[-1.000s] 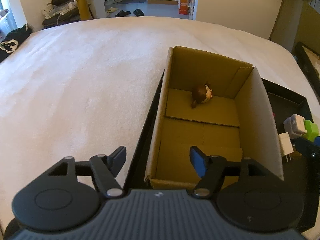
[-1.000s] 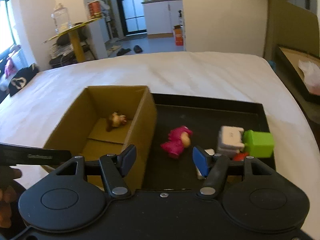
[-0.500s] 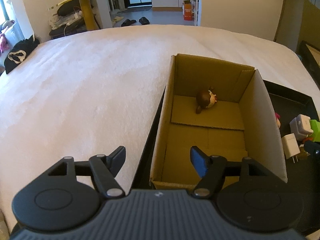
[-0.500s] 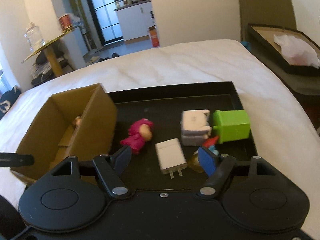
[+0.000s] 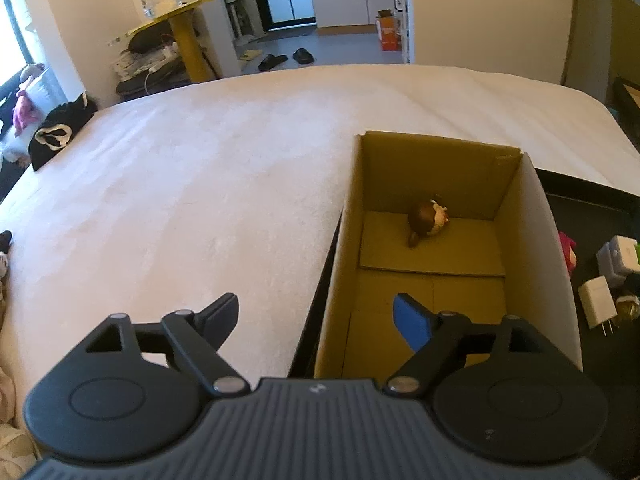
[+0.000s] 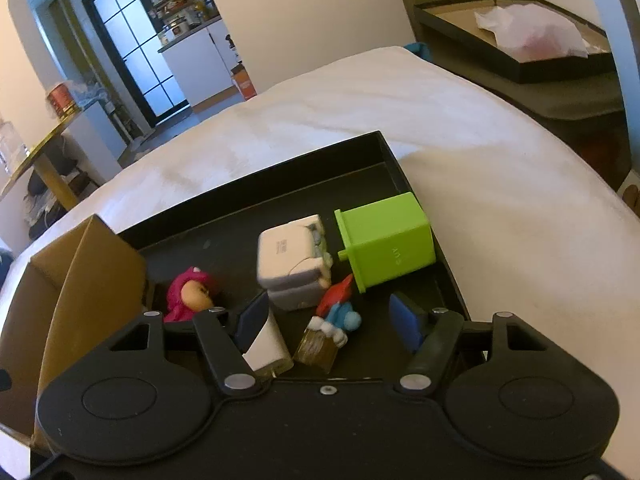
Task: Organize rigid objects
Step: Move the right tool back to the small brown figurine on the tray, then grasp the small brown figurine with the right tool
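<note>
An open cardboard box (image 5: 534,240) stands on a black tray (image 6: 280,184) and holds a brown-haired figurine (image 5: 427,219) at its far end. My left gripper (image 5: 316,322) is open and empty, hovering over the box's near left wall. My right gripper (image 6: 330,322) is open low over the tray. Between its fingers lie a blue-and-red figurine (image 6: 340,312) on a small gold base and a white charger (image 6: 266,344). Beyond them are a white-grey adapter block (image 6: 292,264), a green cube (image 6: 386,240) and a pink figurine (image 6: 191,293).
The tray and box sit on a wide white bed cover (image 5: 180,184). Black clothing (image 5: 56,136) lies at the bed's left edge. A yellow side table (image 5: 188,28) stands behind it. A second dark tray with plastic wrap (image 6: 528,32) sits off to the right.
My right gripper has swung right and moved down and forward over the tray, so the toys now sit between its fingers. My left gripper has pulled back and tilted up a little.
</note>
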Demonstrator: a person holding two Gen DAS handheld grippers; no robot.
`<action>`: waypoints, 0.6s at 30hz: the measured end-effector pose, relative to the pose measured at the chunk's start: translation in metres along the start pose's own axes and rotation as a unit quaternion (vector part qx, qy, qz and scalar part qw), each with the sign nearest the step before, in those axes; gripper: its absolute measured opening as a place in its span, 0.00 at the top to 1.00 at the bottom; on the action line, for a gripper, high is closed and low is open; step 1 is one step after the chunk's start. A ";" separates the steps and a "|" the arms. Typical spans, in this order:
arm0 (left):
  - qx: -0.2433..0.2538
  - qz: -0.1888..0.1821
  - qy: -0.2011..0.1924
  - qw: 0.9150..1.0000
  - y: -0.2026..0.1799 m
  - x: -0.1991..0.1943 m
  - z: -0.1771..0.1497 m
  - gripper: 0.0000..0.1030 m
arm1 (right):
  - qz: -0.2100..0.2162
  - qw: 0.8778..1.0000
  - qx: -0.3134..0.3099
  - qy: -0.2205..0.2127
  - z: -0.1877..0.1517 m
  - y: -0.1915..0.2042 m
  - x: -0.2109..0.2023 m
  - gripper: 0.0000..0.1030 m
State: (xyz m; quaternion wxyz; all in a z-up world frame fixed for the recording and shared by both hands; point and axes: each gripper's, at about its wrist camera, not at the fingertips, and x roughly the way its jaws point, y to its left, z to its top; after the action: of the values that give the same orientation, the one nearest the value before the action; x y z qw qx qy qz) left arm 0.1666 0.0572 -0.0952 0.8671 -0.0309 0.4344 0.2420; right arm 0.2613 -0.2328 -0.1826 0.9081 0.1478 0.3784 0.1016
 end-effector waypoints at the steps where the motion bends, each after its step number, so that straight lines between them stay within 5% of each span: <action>1: -0.001 0.000 0.002 1.000 0.000 0.001 0.001 0.18 | 0.006 1.000 0.008 0.001 0.000 -0.002 0.002 0.36; 10: -0.005 -0.010 0.013 1.000 -0.004 0.005 0.000 0.18 | -0.004 0.999 -0.028 0.031 -0.011 0.009 0.010 0.40; 15: -0.007 -0.009 0.017 1.000 -0.004 0.002 0.000 0.18 | 0.009 0.998 -0.022 0.052 -0.009 0.007 0.003 0.79; 18: -0.004 -0.011 0.014 1.000 -0.005 -0.002 0.001 0.18 | 0.013 0.998 -0.020 0.051 -0.010 0.005 -0.002 0.79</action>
State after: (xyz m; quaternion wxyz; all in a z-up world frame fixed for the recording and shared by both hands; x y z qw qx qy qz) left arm 0.1686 0.0528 -0.0935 0.8634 -0.0424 0.4451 0.2339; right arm 0.2527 -0.2270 -0.1863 0.8889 0.1288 0.4205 0.1281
